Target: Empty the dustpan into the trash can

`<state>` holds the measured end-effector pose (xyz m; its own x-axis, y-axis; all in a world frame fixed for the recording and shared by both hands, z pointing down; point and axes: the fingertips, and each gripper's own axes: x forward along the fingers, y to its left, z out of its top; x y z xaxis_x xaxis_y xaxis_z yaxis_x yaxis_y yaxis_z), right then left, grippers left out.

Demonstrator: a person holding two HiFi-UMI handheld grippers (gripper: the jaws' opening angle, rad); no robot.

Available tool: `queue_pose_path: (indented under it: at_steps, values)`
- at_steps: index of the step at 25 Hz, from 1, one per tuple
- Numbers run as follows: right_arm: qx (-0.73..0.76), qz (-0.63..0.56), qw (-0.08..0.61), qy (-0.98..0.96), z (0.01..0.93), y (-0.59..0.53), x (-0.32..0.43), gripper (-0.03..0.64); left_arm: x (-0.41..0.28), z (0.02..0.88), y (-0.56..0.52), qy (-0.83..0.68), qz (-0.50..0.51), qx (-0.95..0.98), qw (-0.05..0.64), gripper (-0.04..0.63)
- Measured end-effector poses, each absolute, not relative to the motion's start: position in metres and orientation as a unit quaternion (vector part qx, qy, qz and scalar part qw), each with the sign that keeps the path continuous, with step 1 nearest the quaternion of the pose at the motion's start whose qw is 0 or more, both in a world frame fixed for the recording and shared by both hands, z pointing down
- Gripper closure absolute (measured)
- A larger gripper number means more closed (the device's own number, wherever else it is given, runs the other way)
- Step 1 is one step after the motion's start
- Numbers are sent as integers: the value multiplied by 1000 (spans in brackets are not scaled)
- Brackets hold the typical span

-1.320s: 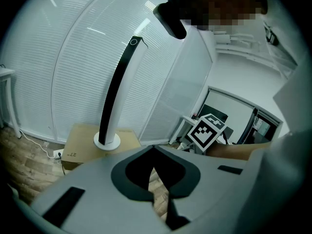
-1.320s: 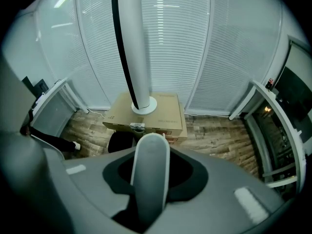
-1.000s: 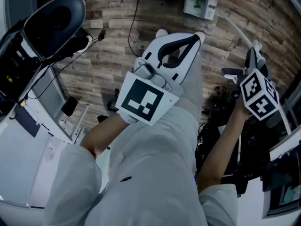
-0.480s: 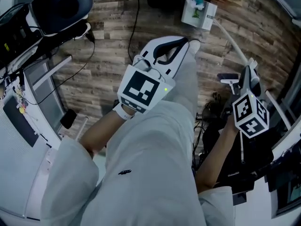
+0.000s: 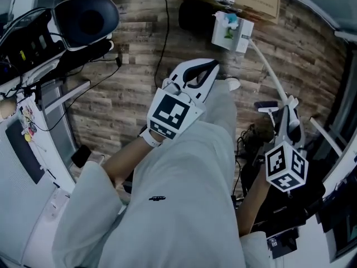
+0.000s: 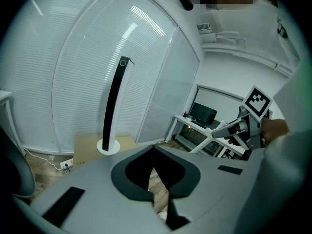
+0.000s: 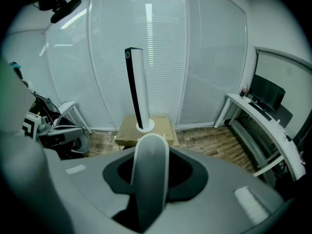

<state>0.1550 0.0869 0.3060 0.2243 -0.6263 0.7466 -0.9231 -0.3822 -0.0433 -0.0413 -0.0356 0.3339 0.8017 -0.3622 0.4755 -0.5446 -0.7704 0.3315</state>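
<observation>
My right gripper point(image 5: 288, 109) is shut on the dustpan's white handle point(image 7: 150, 179), whose rounded end sticks up between the jaws. In the head view the long handle point(image 5: 270, 66) runs away from that gripper to a white pan point(image 5: 227, 29) holding green and blue bits. My left gripper point(image 5: 215, 65) hovers over my leg at the middle, shut with nothing between its fingers point(image 6: 154, 150). A dark open-topped bin with a pale rim point(image 5: 86, 18), seemingly the trash can, stands at the far left.
A tower fan point(image 7: 136, 89) stands on a cardboard box point(image 7: 146, 128) ahead. Cables point(image 5: 162, 32) trail over the wooden floor. A cluttered white desk point(image 5: 33, 121) lies left, black equipment point(image 5: 312, 205) right, and a desk with a monitor point(image 7: 265, 101) beyond.
My right gripper has lifted with the handle and drawn closer to me. The left gripper has risen a little. The cardboard box has come into the head view.
</observation>
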Motion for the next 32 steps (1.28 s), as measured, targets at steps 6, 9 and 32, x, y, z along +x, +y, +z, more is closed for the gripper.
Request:
queue_pose_path:
  at_steps: [6,9,32]
  values:
    - [754,348,179,-527,262,89,146,503,-47,315,-31,-236,205,925,217,589]
    - [756,353,155,-529,245,88,148,503,-50,308,-33,-245,195,922,225,589]
    - [708,197,201,-648,192,7,90,503,-60,253,-56,-269,166,931,182,589]
